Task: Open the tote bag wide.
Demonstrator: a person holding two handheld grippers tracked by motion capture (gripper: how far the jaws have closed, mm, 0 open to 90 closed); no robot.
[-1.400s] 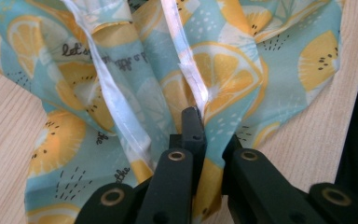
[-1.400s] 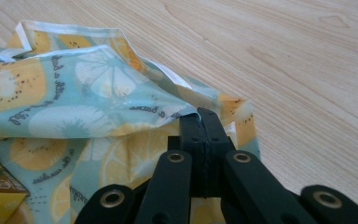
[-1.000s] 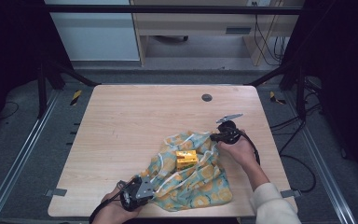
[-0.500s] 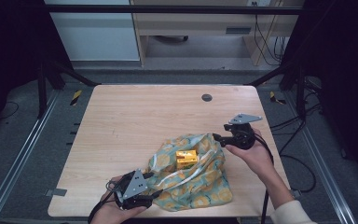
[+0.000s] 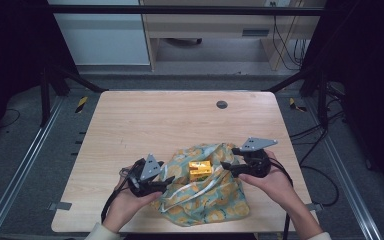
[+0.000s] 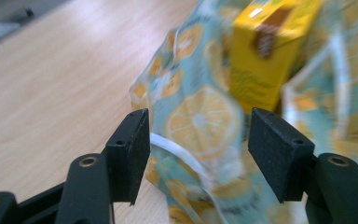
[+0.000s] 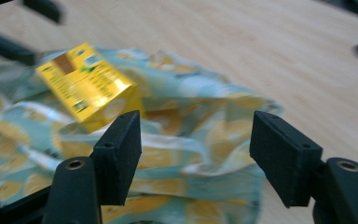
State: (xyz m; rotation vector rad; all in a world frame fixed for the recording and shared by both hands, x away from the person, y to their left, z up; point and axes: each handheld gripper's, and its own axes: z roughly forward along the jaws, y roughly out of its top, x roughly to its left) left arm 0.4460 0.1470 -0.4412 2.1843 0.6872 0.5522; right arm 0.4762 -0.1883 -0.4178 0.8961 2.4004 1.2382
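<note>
While the teal fabric bag printed with yellow lemons (image 5: pixel 207 192) lies crumpled near your edge of the pale wooden table (image 5: pixel 180 120), your left gripper (image 5: pixel 156 186) sits at its left side and your right gripper (image 5: pixel 232 169) at its right. Both have just released: jaws apart, cloth between them but unpinched. The small yellow cardboard box (image 5: pixel 200 170) rests on the bag between the grippers. A dark round disc (image 5: pixel 222 104) lies well beyond the bag, clear of everything.

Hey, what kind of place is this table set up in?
Probably a lab or recording workspace: a bare wooden table inside a dark metal frame, loose cables on the floor behind, and a plain cabinet.
</note>
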